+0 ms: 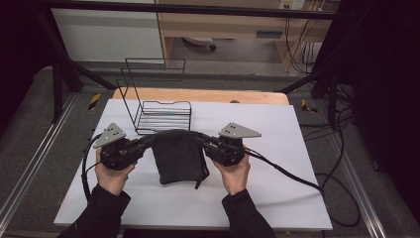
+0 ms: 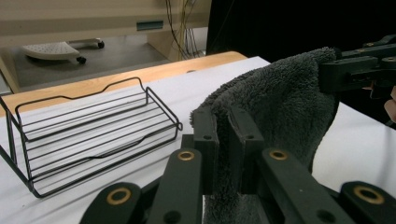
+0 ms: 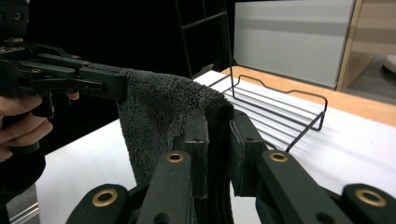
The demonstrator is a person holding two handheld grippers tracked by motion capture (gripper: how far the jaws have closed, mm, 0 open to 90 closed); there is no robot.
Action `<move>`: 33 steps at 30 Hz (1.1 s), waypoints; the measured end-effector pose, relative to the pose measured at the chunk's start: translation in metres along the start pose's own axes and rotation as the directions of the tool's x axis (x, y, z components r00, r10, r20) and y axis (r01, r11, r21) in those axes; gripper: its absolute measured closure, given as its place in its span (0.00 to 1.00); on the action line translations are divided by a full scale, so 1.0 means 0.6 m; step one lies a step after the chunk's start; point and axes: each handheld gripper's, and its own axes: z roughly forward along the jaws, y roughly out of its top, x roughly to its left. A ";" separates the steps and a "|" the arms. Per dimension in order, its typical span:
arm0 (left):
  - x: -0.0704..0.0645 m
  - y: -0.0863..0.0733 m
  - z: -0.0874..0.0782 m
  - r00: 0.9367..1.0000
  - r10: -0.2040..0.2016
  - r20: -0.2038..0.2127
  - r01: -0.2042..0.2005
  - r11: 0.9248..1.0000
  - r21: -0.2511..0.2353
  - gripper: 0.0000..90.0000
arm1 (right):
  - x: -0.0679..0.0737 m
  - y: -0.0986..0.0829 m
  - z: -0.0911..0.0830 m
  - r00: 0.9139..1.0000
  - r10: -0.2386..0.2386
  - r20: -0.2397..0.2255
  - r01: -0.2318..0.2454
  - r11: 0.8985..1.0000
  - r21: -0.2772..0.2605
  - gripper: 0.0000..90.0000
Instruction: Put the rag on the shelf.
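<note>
Left gripper [image 1: 143, 144] and right gripper [image 1: 204, 141] each clenched a top corner of the dark grey towel [image 1: 178, 156], pinched between their fingers [image 2: 206, 135]. Towel hung between both fingers' tips, lower part on the white bench [image 1: 277, 198]. Black wire rack [image 1: 163, 115] stood just beyond the fingers.

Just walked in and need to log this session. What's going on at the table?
A person is holding up a dark grey fluffy towel between two tools. The left hand-held gripper is shut on one upper corner, the right hand-held gripper on the other, so the towel hangs folded between them above the white table top. A black wire rack stands just behind it, with nothing on it.
</note>
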 end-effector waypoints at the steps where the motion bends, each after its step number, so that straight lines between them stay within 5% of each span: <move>1: 0.000 0.002 -0.001 1.000 -0.001 -0.001 0.001 1.000 -0.006 0.91 | 0.001 0.002 -0.001 1.000 -0.009 0.001 0.009 1.000 -0.003 0.89; 33: -0.006 0.057 -0.014 1.000 0.013 -0.021 -0.016 0.988 -0.152 0.92 | 0.018 0.060 -0.013 0.997 -0.074 0.030 0.077 0.990 -0.117 0.89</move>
